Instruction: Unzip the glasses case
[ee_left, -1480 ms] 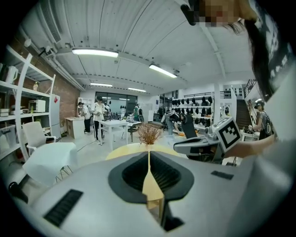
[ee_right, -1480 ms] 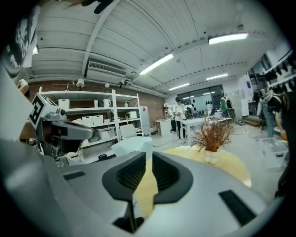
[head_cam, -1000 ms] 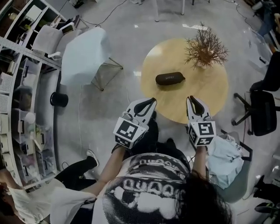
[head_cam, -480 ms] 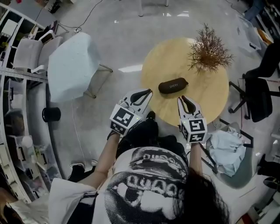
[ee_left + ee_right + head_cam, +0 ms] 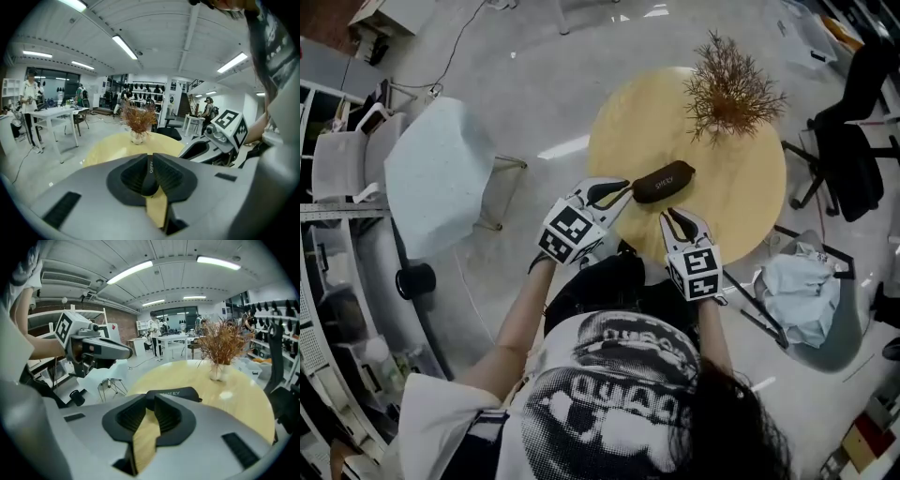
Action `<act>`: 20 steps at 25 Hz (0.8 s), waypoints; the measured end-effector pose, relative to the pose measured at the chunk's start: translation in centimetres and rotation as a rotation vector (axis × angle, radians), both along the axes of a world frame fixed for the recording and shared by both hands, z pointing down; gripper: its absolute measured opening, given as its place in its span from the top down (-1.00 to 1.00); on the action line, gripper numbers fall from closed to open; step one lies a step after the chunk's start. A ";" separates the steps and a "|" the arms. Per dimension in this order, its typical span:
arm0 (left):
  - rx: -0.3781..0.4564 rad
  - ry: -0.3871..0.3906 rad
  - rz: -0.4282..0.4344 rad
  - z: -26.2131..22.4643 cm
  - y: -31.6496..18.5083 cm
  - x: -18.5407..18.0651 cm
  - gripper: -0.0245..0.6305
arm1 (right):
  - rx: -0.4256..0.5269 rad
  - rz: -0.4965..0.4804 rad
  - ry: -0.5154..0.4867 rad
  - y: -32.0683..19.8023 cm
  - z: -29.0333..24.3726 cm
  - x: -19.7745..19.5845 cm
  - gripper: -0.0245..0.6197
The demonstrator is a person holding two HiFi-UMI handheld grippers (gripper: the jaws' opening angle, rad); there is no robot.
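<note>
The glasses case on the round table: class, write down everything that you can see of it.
The glasses case is dark, matte and oblong, with rounded ends, pale lettering and a small tab at one end. It looks zipped shut and lies flat on the wooden table, near the person's edge, apart from the dried plant. The left gripper points at one end, very close; contact cannot be told. The right gripper is short of it.

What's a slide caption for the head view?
Left gripper and right gripper poised near the black glasses case on a round wooden table.
</note>
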State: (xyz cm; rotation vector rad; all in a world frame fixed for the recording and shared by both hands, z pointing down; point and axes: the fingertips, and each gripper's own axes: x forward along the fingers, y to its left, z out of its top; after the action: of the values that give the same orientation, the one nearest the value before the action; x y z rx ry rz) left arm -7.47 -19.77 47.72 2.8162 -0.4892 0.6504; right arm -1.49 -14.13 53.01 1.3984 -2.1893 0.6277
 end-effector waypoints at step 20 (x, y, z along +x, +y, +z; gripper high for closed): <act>-0.330 -0.369 0.495 13.3 -2.1 9.4 0.04 | -0.118 0.067 -0.008 2.1 6.1 -0.2 0.74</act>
State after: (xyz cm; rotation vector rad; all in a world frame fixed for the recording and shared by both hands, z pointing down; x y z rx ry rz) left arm 1.90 -21.84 61.04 2.5035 0.2622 1.2290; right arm -1.73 -12.06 59.15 1.4144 -2.0827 0.7755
